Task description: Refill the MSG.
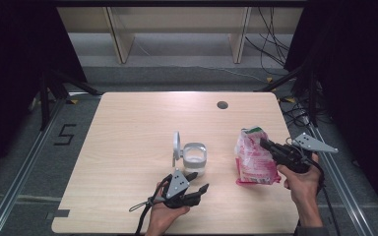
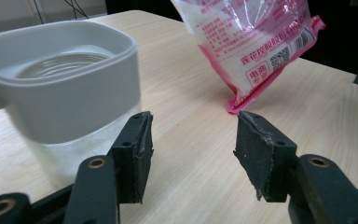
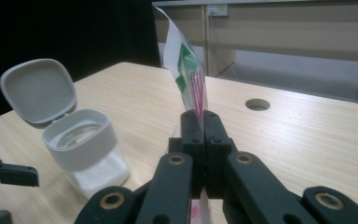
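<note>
Black pads of the right gripper point(image 3: 200, 140) clamp the pink-and-white pouch point(image 1: 254, 157), which stands upright ahead of it on the worktop point(image 1: 128, 147). Left gripper point(image 1: 197, 183) is released, its near jaw just beside the clear, grey-rimmed container point(image 1: 195, 158), hinged lid open.

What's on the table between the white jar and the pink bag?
Nothing: between the jar and the bag there is bare wooden table, as the high view shows.
</note>
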`<state>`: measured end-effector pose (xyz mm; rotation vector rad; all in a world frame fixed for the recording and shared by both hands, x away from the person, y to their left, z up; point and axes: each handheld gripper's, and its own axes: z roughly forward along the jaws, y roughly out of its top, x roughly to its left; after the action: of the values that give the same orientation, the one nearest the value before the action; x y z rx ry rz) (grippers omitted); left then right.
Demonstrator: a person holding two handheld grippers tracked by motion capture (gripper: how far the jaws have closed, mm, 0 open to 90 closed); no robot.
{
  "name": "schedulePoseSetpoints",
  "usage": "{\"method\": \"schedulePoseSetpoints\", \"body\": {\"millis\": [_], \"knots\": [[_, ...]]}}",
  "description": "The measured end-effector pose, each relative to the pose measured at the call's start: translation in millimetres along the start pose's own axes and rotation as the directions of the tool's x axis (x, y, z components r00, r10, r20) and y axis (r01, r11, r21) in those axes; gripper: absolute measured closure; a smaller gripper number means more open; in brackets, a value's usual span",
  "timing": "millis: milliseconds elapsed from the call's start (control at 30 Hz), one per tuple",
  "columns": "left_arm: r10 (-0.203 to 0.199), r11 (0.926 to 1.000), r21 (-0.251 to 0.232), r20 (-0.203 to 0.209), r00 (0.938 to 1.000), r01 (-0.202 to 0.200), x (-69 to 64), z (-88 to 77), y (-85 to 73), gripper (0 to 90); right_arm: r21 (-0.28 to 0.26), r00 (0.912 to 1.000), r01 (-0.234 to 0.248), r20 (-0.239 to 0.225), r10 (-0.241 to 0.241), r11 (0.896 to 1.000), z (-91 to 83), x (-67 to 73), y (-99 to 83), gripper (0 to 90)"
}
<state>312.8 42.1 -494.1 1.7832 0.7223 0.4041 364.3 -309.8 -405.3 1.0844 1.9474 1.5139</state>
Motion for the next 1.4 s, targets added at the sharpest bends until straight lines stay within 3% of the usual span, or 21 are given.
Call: {"method": "schedulePoseSetpoints", "body": {"millis": [33,67,100,167,233,267,333,367,467,533,600,733,800,867,900,967,1033,1133,1233,1333,1400], "knots": [[-0.008,0.9999,0.010,-0.014,0.9999,0.008,0.6,-2.1,0.2,45.6,0.001,0.9998,-0.018,0.011,0.018,1.000,-0.1,0.1,-1.3,90.0],[-0.007,1.0000,0.002,-0.015,0.9999,0.007,2.2,-2.2,0.0,45.6,-0.004,0.9997,0.015,0.020,-0.015,1.000,-0.2,-3.5,-1.7,90.0],[-0.016,0.9999,0.002,-0.019,0.9997,0.016,2.9,-2.7,-0.3,45.7,0.005,0.9994,-0.028,0.021,0.028,1.000,-0.6,-1.5,-3.1,90.0],[0.003,1.0000,0.007,-0.023,0.9997,-0.003,4.8,-4.4,0.1,45.7,0.016,0.9994,-0.018,0.029,0.018,1.000,-1.9,-4.3,-3.4,90.0],[-0.022,0.9998,0.004,-0.024,0.9995,0.022,4.3,-4.0,-1.1,45.7,0.000,0.9994,-0.024,0.023,0.024,1.000,-0.6,-6.2,-5.0,90.0],[-0.019,0.9998,0.001,-0.019,0.9996,0.019,4.9,-3.6,-1.2,45.6,-0.005,0.9982,-0.035,0.049,0.035,0.999,-0.6,-5.4,-5.8,90.0],[-0.020,0.9998,0.000,-0.022,0.9995,0.020,5.6,-3.8,-1.3,45.6,0.009,0.9988,-0.010,0.048,0.010,1.000,-0.1,-7.4,-6.4,90.0],[0.004,1.0000,0.003,-0.020,0.9998,-0.004,7.1,-4.3,-1.0,45.6,0.025,0.9985,-0.011,0.055,0.009,1.000,-0.2,-7.2,-6.6,90.0],[-0.021,0.9998,0.005,-0.026,0.9994,0.021,6.6,-4.7,-2.4,45.5,0.029,0.9972,-0.013,0.074,0.011,0.999,-0.2,-10.0,-8.6,90.0],[0.006,1.0000,0.005,-0.025,0.9997,-0.006,9.1,-7.2,-1.5,45.4,0.039,0.9978,-0.008,0.067,0.005,0.999,-0.2,-12.0,-9.0,90.0],[-0.020,0.9998,0.005,-0.031,0.9993,0.020,9.2,-7.9,-2.3,45.2,0.048,0.9961,-0.011,0.087,0.006,0.999,0.3,-11.7,-9.7,90.0],[0.014,0.9999,0.009,-0.029,0.9995,-0.014,12.8,-11.1,-1.9,45.1,0.067,0.9945,-0.012,0.104,0.005,0.998,2.1,-10.7,-11.7,90.0],[-0.016,0.9997,0.016,-0.042,0.9990,0.017,11.7,-12.4,-2.7,44.9,0.064,0.9939,0.019,0.107,-0.026,0.998,3.3,-14.2,-12.7,90.0],[0.004,0.9999,0.017,-0.042,0.9991,-0.003,14.0,-13.6,-2.4,44.6,0.080,0.9924,-0.005,0.123,-0.005,0.997,2.4,-13.1,-14.5,90.0],[-0.020,0.9996,0.017,-0.047,0.9987,0.020,13.6,-14.1,-3.0,44.7,0.085,0.9925,-0.014,0.122,0.004,0.996,2.1,-13.2,-14.8,90.0],[-0.015,0.9997,0.018,-0.048,0.9988,0.016,15.7,-14.5,-3.7,44.7,0.079,0.9929,0.016,0.116,-0.025,0.997,4.1,-18.0,-16.6,90.0],[-0.023,0.9996,0.016,-0.051,0.9984,0.024,16.1,-15.0,-4.1,44.6,0.088,0.9922,-0.029,0.124,0.018,0.996,5.4,-15.9,-19.5,90.0],[-0.031,0.9995,0.008,-0.051,0.9982,0.031,16.4,-15.3,-4.7,44.5,0.113,0.9919,-0.012,0.127,-0.002,0.994,8.6,-17.4,-22.5,90.0],[-0.025,0.9996,0.013,-0.046,0.9986,0.025,17.1,-15.7,-4.7,44.1,0.118,0.9925,-0.022,0.122,0.008,0.993,10.7,-16.8,-24.8,90.0],[-0.030,0.9995,0.009,-0.053,0.9981,0.030,18.0,-15.7,-5.3,43.9,0.118,0.9927,0.007,0.119,-0.021,0.993,11.8,-20.8,-25.5,90.0],[-0.001,0.9999,0.015,-0.051,0.9987,0.002,19.6,-16.1,-4.6,43.7,0.129,0.9917,-0.028,0.128,0.012,0.991,10.9,-18.7,-26.8,90.0]]}}
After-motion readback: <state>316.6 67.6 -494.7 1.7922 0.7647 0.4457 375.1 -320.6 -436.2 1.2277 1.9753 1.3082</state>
